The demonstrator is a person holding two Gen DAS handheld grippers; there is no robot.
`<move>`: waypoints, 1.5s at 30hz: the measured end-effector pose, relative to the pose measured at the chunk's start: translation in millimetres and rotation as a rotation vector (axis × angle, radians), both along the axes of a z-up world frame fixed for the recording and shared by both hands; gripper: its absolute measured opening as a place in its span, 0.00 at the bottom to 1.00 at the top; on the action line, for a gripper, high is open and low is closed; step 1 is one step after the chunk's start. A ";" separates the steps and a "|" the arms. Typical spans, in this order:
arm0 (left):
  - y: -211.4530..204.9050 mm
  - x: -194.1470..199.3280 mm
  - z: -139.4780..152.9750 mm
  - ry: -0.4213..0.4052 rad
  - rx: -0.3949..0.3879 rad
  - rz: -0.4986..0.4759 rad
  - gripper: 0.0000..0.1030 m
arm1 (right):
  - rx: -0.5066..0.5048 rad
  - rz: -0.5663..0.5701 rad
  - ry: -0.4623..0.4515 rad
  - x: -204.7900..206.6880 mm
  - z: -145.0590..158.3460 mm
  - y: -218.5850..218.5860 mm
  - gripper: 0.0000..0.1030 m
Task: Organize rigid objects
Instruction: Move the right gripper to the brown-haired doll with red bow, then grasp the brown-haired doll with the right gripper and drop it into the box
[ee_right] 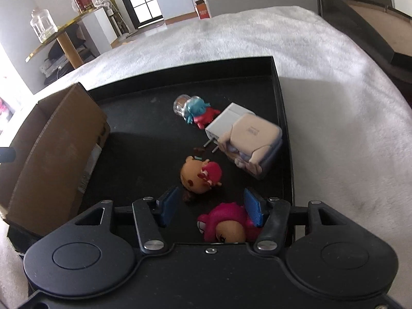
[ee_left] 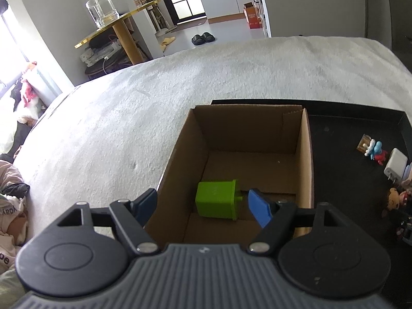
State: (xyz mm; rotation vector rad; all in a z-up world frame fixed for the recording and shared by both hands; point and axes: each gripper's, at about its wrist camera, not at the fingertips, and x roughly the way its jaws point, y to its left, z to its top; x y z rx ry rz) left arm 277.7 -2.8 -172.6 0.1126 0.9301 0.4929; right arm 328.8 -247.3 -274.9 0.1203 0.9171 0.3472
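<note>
Green block (ee_left: pixel 217 202) in box (ee_left: pixel 305 154), under parted left gripper (ee_left: pixel 203 204) (untouched).

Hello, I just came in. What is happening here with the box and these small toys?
A person is sorting small items from a black tray into a cardboard box. The left gripper hangs open above the box, where a green block already lies. The right gripper is open over the tray, close to a pink figure. Other toys and a white charger remain on the tray.
</note>
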 end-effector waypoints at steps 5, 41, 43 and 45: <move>-3.0 6.4 -4.4 0.019 0.018 -0.007 0.74 | 0.037 -0.005 -0.014 8.4 -3.8 0.2 0.54; 51.2 -36.7 11.4 -0.093 -0.140 -0.017 0.74 | -0.083 0.068 -0.081 -15.5 54.1 53.7 0.30; 53.9 -41.6 12.8 -0.107 -0.149 -0.032 0.74 | -0.098 0.070 -0.092 -17.5 59.8 59.4 0.30; 62.8 -47.6 14.2 -0.132 -0.202 -0.022 0.74 | -0.127 0.063 -0.104 -20.3 63.9 66.0 0.30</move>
